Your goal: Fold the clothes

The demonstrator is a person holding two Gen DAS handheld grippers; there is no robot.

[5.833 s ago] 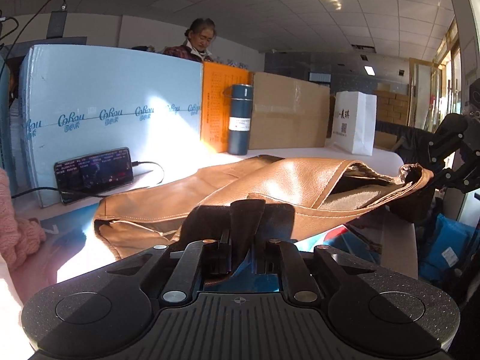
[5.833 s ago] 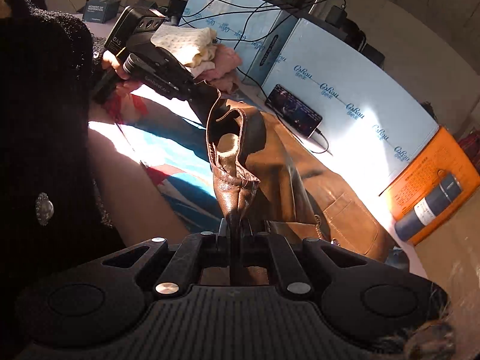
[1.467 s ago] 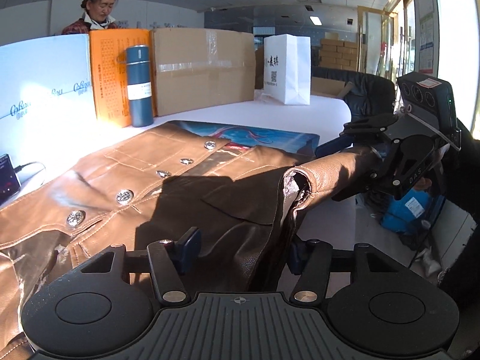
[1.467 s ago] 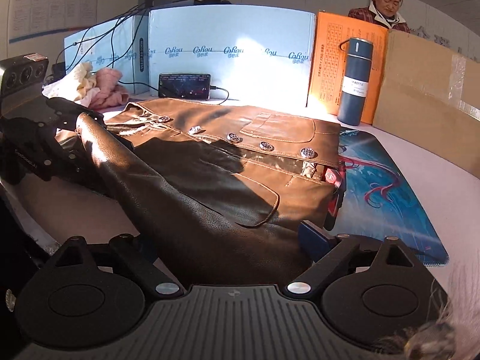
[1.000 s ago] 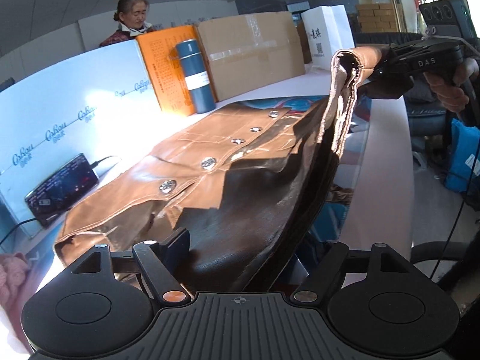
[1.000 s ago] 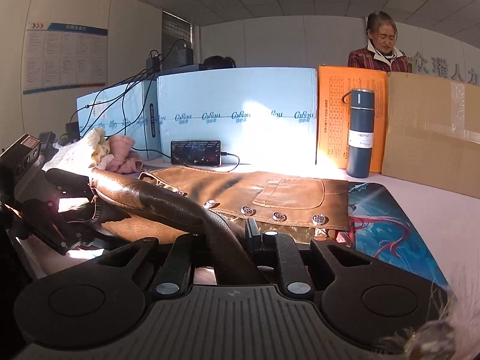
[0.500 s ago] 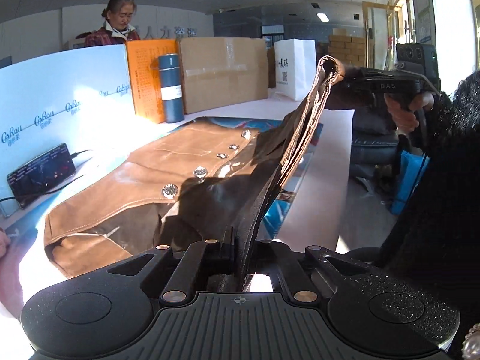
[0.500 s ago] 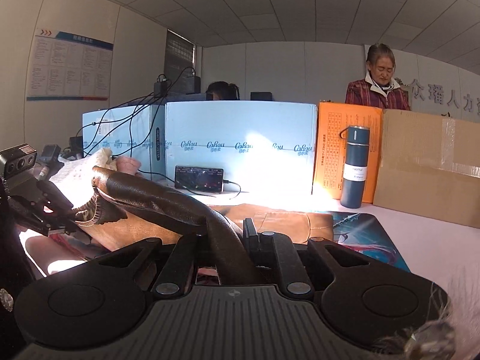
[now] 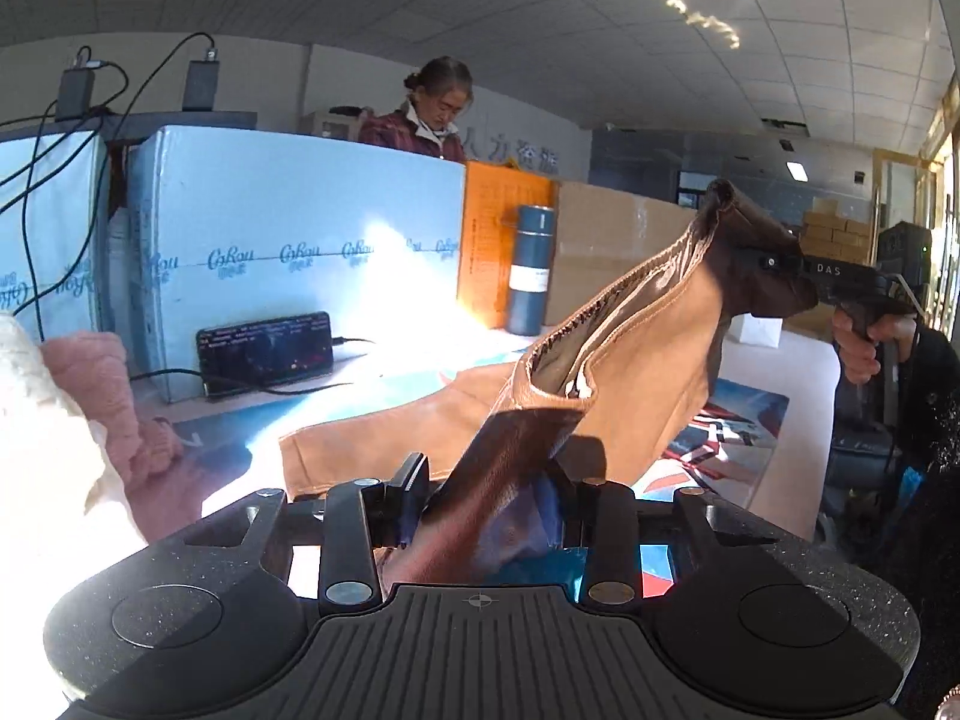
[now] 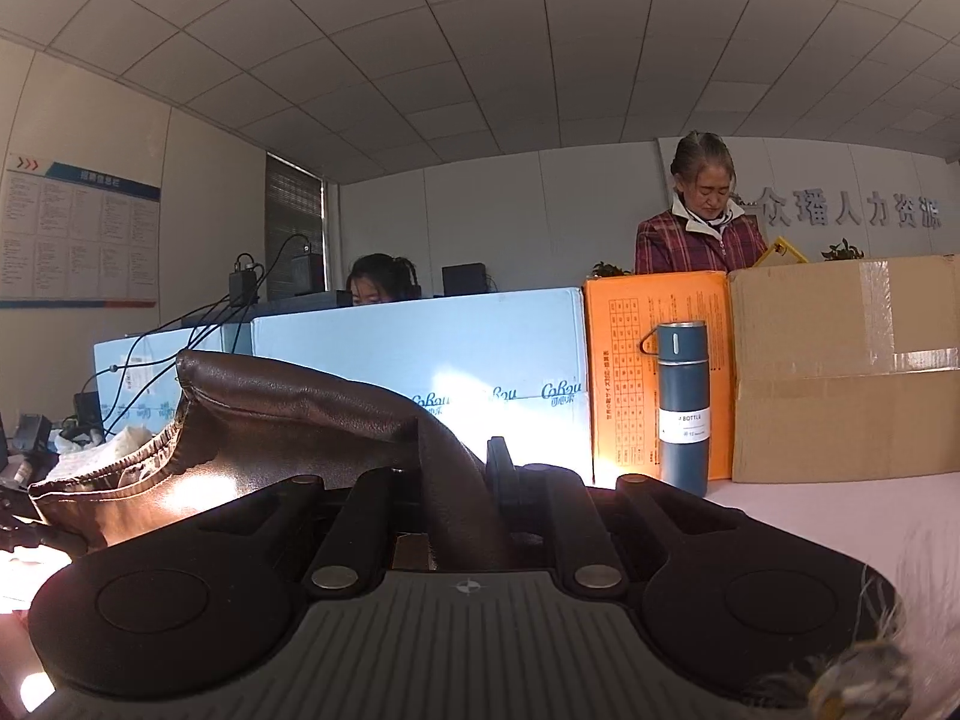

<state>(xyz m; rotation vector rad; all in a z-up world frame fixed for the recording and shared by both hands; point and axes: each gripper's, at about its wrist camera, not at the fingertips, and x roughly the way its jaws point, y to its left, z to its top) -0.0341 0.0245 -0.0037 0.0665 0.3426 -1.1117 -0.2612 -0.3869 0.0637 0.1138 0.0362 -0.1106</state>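
A brown leather jacket (image 9: 648,360) hangs stretched in the air between my two grippers, its lower part trailing onto the table. My left gripper (image 9: 489,504) is shut on one end of its edge, near the table's left side. My right gripper (image 10: 462,498) is shut on the other end of the jacket (image 10: 288,414). It also shows in the left wrist view (image 9: 774,276), raised high at the right, with leather bunched around its fingers.
A blue printed mat (image 9: 744,414) covers the table. Behind stand light-blue boards (image 9: 288,252), a phone (image 9: 267,351) on a cable, an orange board (image 10: 624,372), a blue flask (image 10: 681,408) and a cardboard box (image 10: 846,360). Pink and white clothes (image 9: 78,420) lie at the left.
Both grippers have lifted the jacket's edge higher off the table. The buttoned front that lay flat before has been pulled up and no longer shows. Both stay shut on the leather.
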